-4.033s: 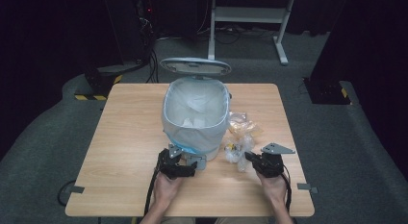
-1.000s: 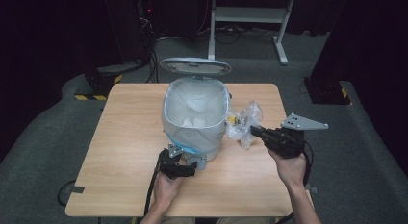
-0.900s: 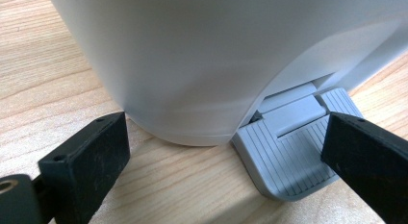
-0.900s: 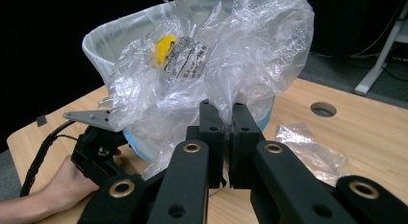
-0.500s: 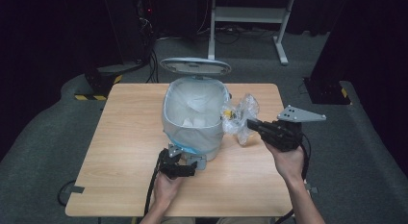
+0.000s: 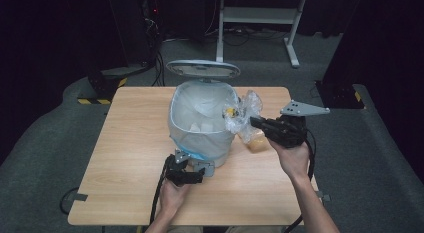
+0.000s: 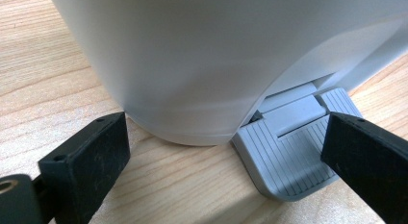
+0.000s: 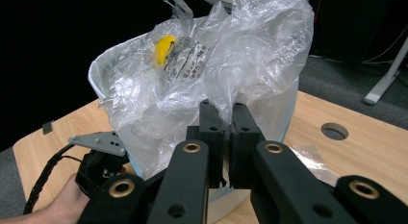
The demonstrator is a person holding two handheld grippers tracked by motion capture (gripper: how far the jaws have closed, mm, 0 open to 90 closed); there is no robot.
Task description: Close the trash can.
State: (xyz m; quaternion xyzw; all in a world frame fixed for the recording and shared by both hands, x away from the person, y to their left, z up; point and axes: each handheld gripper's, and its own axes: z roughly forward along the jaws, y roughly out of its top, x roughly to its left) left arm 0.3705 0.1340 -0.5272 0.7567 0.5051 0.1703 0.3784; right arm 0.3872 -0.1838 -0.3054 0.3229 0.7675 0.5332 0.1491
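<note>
Right hand-held gripper (image 6: 254, 122) pinching crumpled plastic bag (image 6: 241, 112) shut, hovering at bin (image 6: 200, 124) rim. Left hand-held gripper (image 6: 196, 169) gaping wide, pressing pedal (image 7: 293, 152), gripping nothing. Keeping lid (image 6: 202, 69) up, centring bag over opening before releasing.

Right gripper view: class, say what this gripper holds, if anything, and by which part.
The right gripper pinches a crumpled clear plastic bag by its lower edge, beside the bin.
</note>
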